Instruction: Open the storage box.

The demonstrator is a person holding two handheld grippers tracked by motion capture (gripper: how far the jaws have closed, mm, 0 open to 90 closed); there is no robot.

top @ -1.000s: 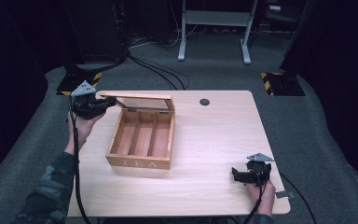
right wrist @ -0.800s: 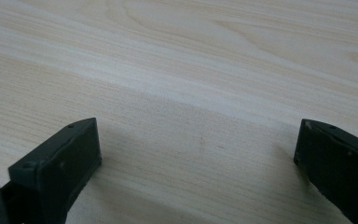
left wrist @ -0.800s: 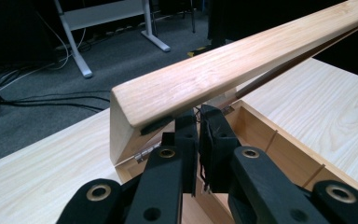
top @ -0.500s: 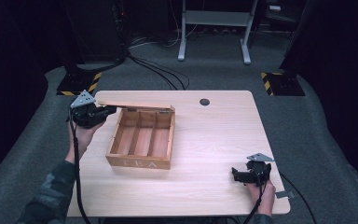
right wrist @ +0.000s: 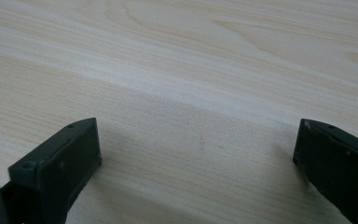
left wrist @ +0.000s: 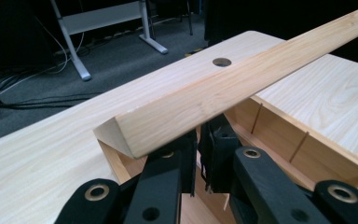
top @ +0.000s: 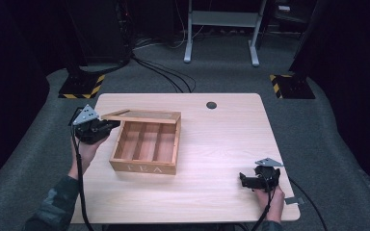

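High view — light wooden table (top: 221, 144); open three-compartment wooden box lettered "TEA" (top: 144, 149) left of centre, its flat hinged wooden lid (top: 142, 115) half-raised over the far side. Left gripper (top: 107, 127) at the lid's left edge; right gripper (top: 243, 180) near the right front corner, well apart from the box.

Left gripper view — jaws nearly together under the lid's edge (left wrist: 205, 105); a grip on it cannot be told.

Right gripper view — jaws wide apart, low over bare tabletop (right wrist: 191, 84).
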